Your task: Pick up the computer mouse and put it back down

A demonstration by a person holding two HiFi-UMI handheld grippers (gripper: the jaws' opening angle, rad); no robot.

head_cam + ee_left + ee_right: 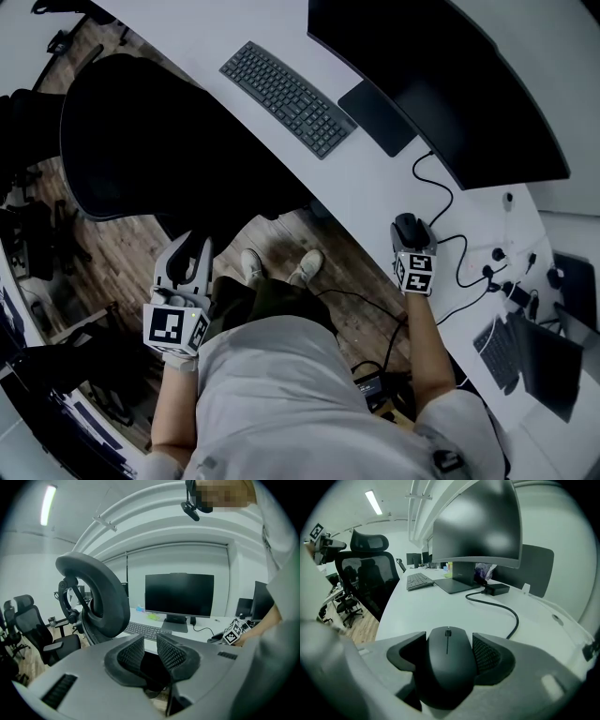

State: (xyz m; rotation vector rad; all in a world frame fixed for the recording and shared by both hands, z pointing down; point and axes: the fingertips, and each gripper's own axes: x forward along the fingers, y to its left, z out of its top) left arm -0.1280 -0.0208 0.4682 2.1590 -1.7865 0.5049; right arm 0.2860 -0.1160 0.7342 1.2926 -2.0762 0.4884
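right tool (411, 240): you've got it clamped on the computer mouse (447, 663), with a pad pressed against each side.
computer mouse: it sits right between that tool's jaws with its scroll wheel end pointing away from the tool, at the near edge of the table (375, 187). Honestly can't tell if it's resting on the table or a hair off it.
left tool (151, 651): jaws are only a narrow gap apart and there's nothing in there. You're holding it down by your side over the wood floor (356, 253), well apart from the mouse.
cable (516, 618): black, it curves across the table just ahead of the right tool and a bit to its right.
monitor (478, 527): farther out ahead of the right tool, big and dark.
keyboard (418, 580): way out ahead and to the left of the right tool.
office chair (96, 597): it looms ahead-left of the left tool, headrest up top.
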